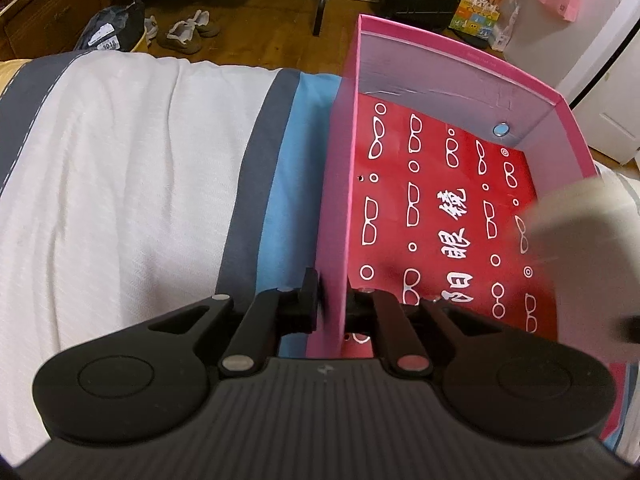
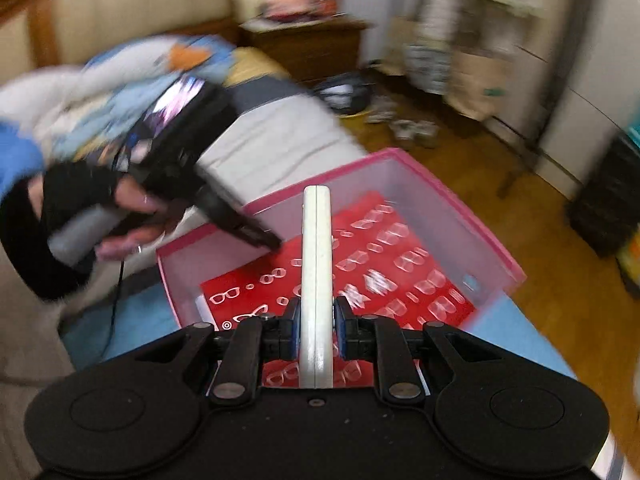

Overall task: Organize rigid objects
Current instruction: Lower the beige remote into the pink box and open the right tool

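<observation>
left gripper (image 1: 332, 300) is clamping the pink box (image 1: 460, 68) wall on the bed (image 1: 120, 160). right gripper (image 2: 316, 326) is gripping a flat white object (image 2: 316, 264) over the box. box looks nearly empty, so sorting is barely started; drop-in pending.

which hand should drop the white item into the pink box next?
Right. The right gripper already clamps the white slab above the pink box; the left gripper is busy pinching the box's wall.
</observation>
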Tool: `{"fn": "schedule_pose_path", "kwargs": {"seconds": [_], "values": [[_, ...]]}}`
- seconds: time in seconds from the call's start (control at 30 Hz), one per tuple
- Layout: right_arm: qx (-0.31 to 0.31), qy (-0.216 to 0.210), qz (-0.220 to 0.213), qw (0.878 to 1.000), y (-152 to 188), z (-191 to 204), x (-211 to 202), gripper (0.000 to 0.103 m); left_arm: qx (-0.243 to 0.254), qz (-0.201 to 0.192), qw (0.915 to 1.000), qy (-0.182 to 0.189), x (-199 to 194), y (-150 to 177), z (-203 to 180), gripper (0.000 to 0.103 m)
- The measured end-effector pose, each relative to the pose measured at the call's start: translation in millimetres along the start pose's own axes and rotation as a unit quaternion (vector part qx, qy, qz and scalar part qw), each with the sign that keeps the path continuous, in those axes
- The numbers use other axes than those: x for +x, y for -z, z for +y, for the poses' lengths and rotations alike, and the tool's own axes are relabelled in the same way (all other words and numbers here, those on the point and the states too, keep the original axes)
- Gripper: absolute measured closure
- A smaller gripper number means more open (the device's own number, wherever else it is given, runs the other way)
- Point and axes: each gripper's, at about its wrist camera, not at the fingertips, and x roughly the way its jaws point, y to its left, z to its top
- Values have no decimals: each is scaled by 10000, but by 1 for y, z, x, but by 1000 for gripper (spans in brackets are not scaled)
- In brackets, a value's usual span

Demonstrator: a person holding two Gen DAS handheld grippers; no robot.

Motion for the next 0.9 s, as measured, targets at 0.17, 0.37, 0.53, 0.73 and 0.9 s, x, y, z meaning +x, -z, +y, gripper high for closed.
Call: {"fn": "schedule_pose_path", "kwargs": {"seconds": [0.17,0.37,0.53,0.73,0.9], "values": [[-802,380,751,9932,8,-4,69,83,-31,-4,10000,86,0,0,3,95],[-1951,208,669,9783,2,19,81,83,-35,5,9999,116,2,0,6,95],[-2836,147,705,9562,-3,41,89,82,-69,28,9999,120,5,0,8,95],[-2506,18,707,9655,-5,37,87,77,-54,-17,9999,149,4,1,7,94],[-1869,-498,796,9779,-3,27,79,57,-71,-21,9998,169,4,2,6,94]]}}
